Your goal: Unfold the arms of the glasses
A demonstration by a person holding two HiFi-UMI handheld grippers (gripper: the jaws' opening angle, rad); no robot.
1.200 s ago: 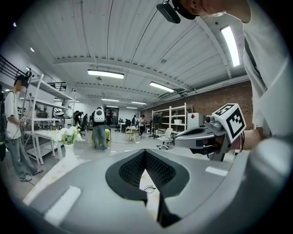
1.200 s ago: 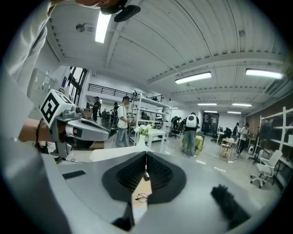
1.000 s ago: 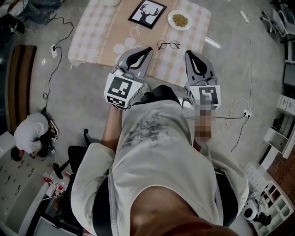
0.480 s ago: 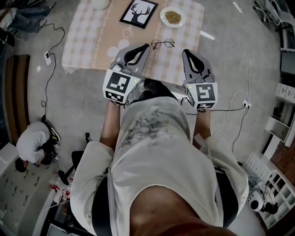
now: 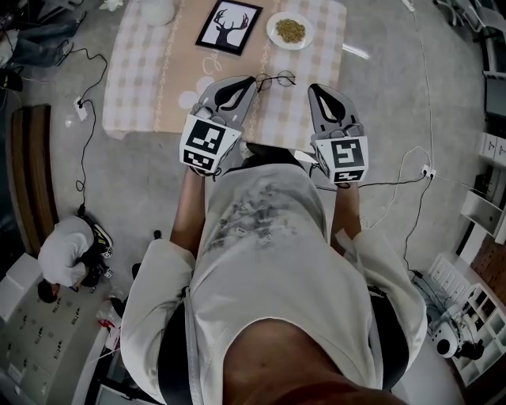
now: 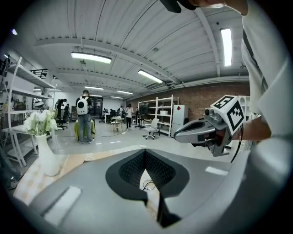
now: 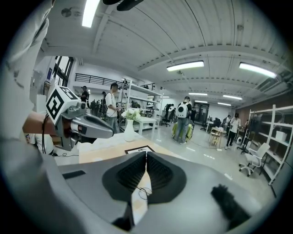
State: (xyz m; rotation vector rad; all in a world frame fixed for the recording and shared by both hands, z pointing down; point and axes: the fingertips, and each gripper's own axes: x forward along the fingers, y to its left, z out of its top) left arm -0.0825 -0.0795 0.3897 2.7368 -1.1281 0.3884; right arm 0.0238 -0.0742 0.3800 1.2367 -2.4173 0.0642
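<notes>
The glasses (image 5: 276,78) lie on the checked cloth of the worktop (image 5: 142,67), near its front edge. Their two round lenses sit side by side, so their long axis runs left to right, across the line along which both tools point. Whether the arms are folded in behind the lenses we cannot tell at this size. We judge that the unfolding has not begun, since nothing seems to touch the frame.

Seen from the head, the left gripper (image 5: 253,81) has its tips just beside the left lens. The right gripper (image 5: 314,88) stands a little further off, past the right lens. So the glasses lie between the two tools and slightly ahead of them, and the left hand is the nearer.

In each gripper view the fingers are pressed together at their tips with nothing pinched. The glasses show small and low through the hollow behind the closed tips, so we take both tools to be above the worktop, not down at the frame. We reckon the coming move calls for the fingers to part and come in from the two ends of that long axis, one to steady the frame and one to take an arm.

Beyond the glasses stand a framed deer picture (image 5: 229,26), a small plate (image 5: 271,32) of grains and a white vase (image 5: 156,9) at the far corner
</notes>
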